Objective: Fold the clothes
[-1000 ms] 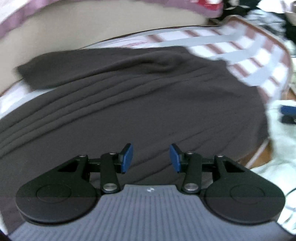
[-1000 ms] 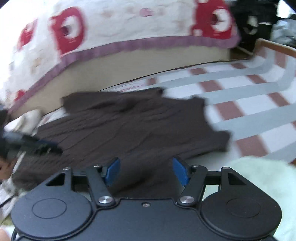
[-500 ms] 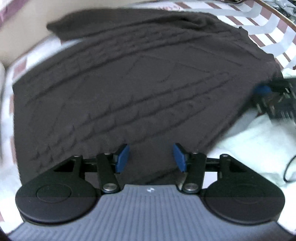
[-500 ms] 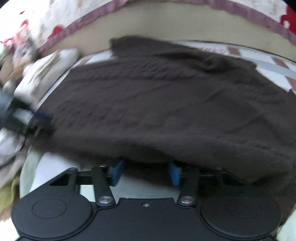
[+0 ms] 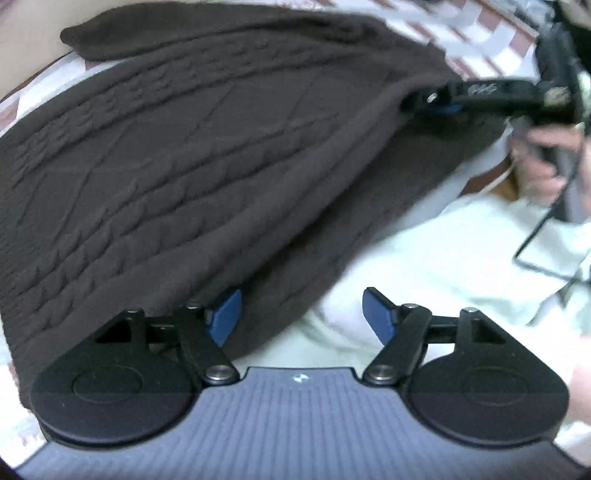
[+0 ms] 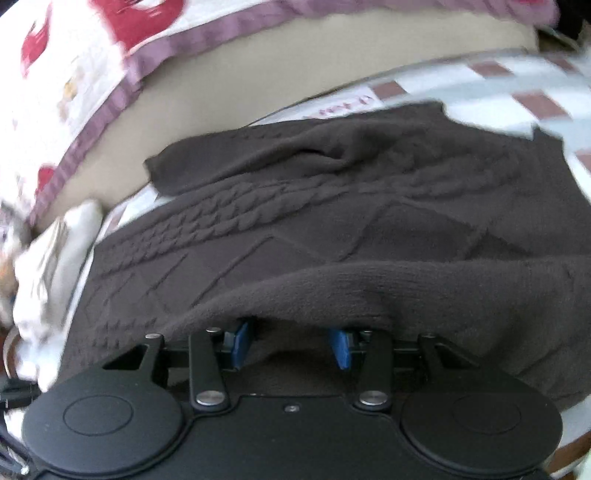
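A dark brown cable-knit sweater (image 5: 192, 155) lies spread flat on the bed. My left gripper (image 5: 303, 317) hovers at its near hem, its jaws opening wide. The left pad sits against the hem edge and the right pad is over pale fabric; nothing is pinched. My right gripper (image 6: 291, 345) has its fingers (image 6: 242, 343) tucked under the sweater (image 6: 332, 229) hem, which drapes over them. Its jaws are opening slightly, with dark knit between pads that stand apart. In the left wrist view the right gripper (image 5: 443, 107) pokes under the sweater's right edge, held by a hand (image 5: 543, 158).
Pale white-green fabric (image 5: 443, 251) lies under the sweater's near corner, with a black cable (image 5: 535, 240) across it. The striped sheet (image 6: 535, 99) runs beyond the sweater. A beige bed side (image 6: 258, 74) and a red-patterned quilt (image 6: 140, 22) rise behind. Pale cloth (image 6: 55, 258) is bunched at the left.
Both grippers have come down to the sweater's near hem. The left jaws have spread wider. The right fingers have slipped under the hem, which now lies over them.
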